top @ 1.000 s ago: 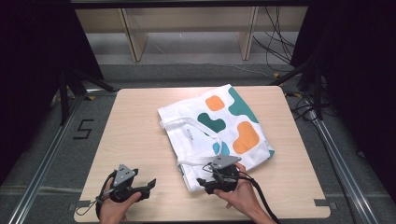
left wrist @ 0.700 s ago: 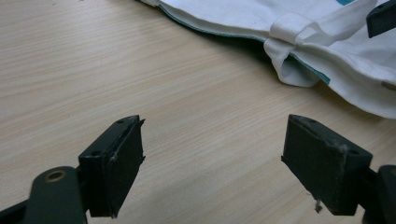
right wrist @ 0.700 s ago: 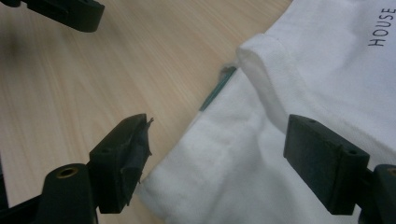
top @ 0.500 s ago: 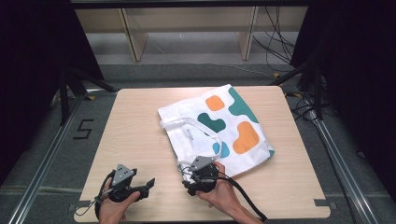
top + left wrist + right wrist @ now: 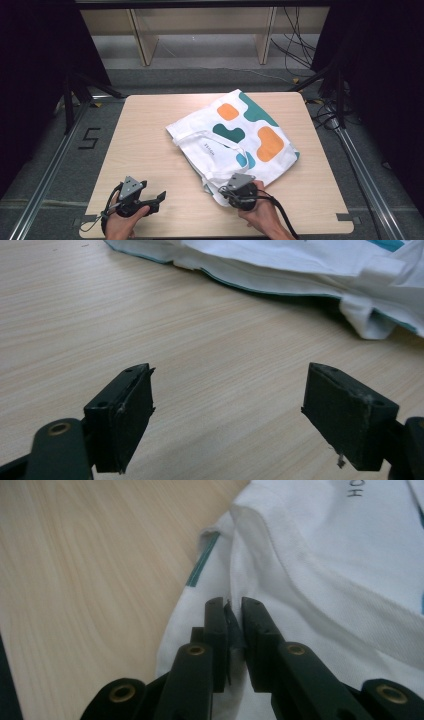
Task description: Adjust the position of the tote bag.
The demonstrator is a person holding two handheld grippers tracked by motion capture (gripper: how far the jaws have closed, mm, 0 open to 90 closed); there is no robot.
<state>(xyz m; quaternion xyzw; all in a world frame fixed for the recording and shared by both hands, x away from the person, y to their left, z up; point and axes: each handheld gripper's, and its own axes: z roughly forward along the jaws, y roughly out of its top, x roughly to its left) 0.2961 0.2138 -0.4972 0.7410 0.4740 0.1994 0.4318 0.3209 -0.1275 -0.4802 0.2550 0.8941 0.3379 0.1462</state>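
Pinching is the step in hand: from the high view, the right gripper (image 5: pixel 235 192) sits at the near corner of the tote bag (image 5: pixel 235 137), which spreads ahead of it on the worktop (image 5: pixel 145 130). Left gripper (image 5: pixel 227 415) view: jaws wide, nothing between them, bag ahead. Right gripper view: its jaws have just been closing and now clamp a fold of white cloth, so next comes a careful lift, I judge.

A white cloth tote bag with orange and teal blobs (image 5: pixel 240 137) lies crumpled and flat. It sits right of centre on the light wooden table (image 5: pixel 145 130), its handles toward the near edge.
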